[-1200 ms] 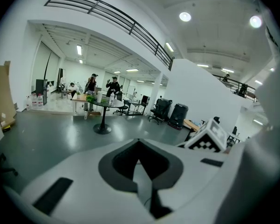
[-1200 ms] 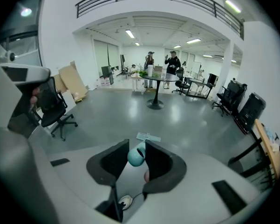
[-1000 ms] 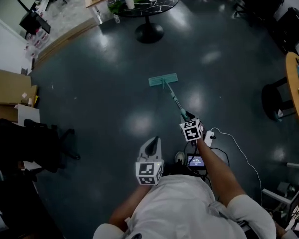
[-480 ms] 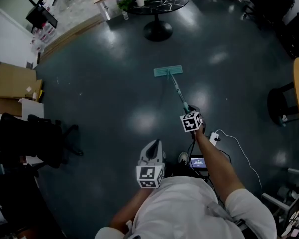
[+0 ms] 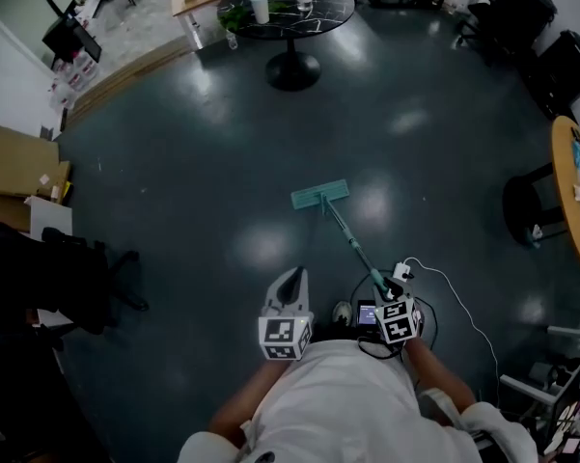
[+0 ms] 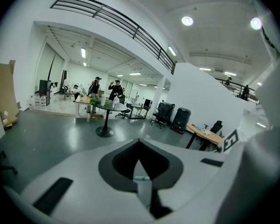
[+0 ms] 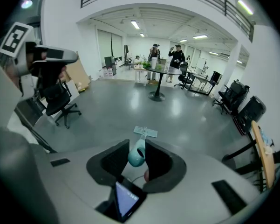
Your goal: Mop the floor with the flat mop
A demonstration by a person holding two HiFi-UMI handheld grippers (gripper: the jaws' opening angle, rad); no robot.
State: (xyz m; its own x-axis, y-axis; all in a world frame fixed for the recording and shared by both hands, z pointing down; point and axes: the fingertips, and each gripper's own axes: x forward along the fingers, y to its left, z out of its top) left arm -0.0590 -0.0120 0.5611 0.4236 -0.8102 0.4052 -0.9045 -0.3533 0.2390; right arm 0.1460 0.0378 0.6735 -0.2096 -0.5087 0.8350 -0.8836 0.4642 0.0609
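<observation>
Fingers (image 7: 110,163) of your right gripper (image 7: 137,157) are clamped on the rounded top end of the mop handle (image 5: 352,244). This one-handed hold at the far end lets the mop head (image 5: 319,195) reach well out on the floor (image 5: 174,162). Your left gripper (image 6: 140,166) has its fingers together on nothing, idle in front of your body. In the head view the marker cube (image 5: 398,321) hides the clamp itself. Whether the mop head lies fully flat cannot be judged.

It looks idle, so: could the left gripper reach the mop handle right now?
Probably yes: nothing stands between the left gripper and the mop handle beside it, but its shut jaws must open first.
</observation>
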